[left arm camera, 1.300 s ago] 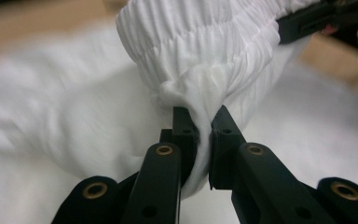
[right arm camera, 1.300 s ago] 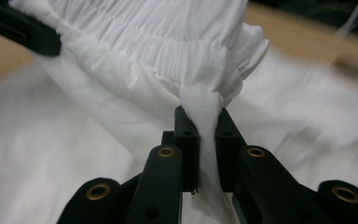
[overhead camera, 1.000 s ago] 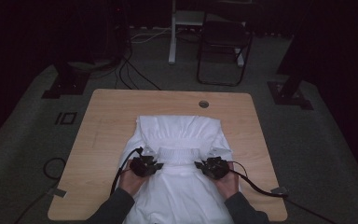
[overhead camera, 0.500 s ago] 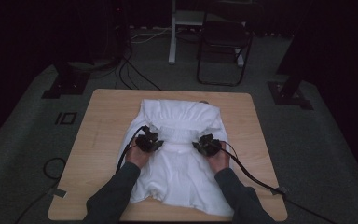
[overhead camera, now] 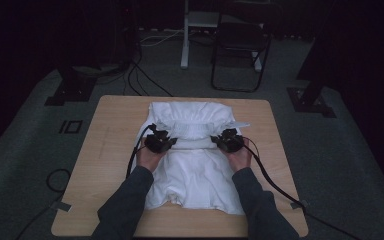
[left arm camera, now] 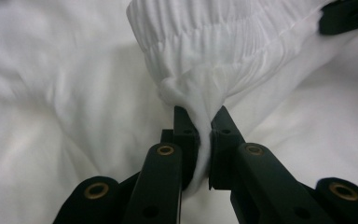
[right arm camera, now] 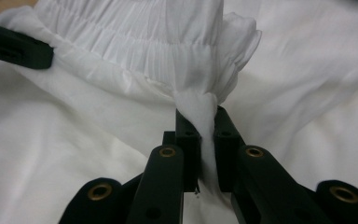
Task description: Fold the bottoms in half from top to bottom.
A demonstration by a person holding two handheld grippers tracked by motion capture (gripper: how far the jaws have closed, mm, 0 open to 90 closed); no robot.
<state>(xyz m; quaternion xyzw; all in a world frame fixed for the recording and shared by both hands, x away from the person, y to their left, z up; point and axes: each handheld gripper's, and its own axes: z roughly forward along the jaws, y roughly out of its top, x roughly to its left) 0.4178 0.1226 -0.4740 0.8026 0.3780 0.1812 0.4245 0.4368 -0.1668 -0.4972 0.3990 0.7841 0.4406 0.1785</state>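
Observation:
A white garment with a gathered elastic waistband lies on the wooden table. My left gripper is shut on the waistband's left corner, cloth pinched between its jaws. At the other end, my right gripper is shut on the right corner the same way. The waistband is folded over the middle of the garment, stretched between the two grippers. In the left gripper view the other gripper's black tip shows at the top right; in the right gripper view it shows at the upper left.
Cables trail from both grippers across the table. A black folding chair and a white stand are on the floor beyond the far edge. Bare wood lies left and right of the garment.
Both grippers have carried the waistband away from the person toward the far side, folding the garment over itself. The forearms reach farther onto the table.

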